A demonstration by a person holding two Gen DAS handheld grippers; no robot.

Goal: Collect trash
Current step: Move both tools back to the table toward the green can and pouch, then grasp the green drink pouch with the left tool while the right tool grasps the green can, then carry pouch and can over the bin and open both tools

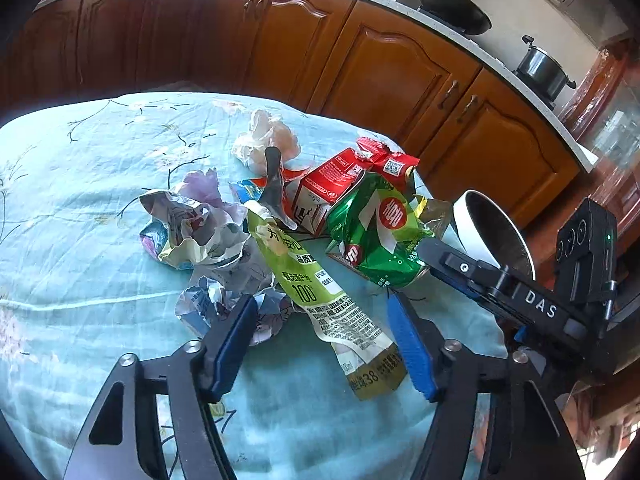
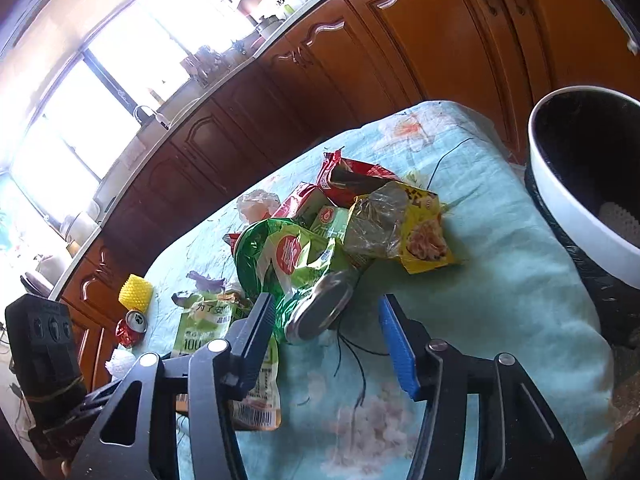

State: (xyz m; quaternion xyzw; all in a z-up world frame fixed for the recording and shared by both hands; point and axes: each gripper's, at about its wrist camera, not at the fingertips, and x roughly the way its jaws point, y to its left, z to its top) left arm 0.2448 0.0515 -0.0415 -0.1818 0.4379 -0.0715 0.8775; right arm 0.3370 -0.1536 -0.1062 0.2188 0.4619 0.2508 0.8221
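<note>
A heap of trash lies on the light blue flowered tablecloth point(image 1: 80, 208). A flat yellow-green drink pouch point(image 1: 316, 292) lies lengthwise between the fingers of my left gripper point(image 1: 320, 300); the blue pads stand apart from it, so the gripper is open. Behind the pouch are crumpled paper point(image 1: 192, 232), a red milk carton point(image 1: 328, 188) and a crushed green can point(image 1: 380, 232). In the right wrist view that green can point(image 2: 316, 312) shows its metal end between the fingers of my right gripper point(image 2: 325, 300), with a gap on the right side, so that gripper is open.
A white-rimmed bin point(image 2: 560, 200) with a black liner stands at the table's right edge point(image 1: 464, 216). A yellow snack bag point(image 2: 424, 232), a red can point(image 2: 132, 326) and a yellow foam net point(image 2: 136, 292) also lie on the cloth. Wooden kitchen cabinets point(image 1: 360, 72) run behind.
</note>
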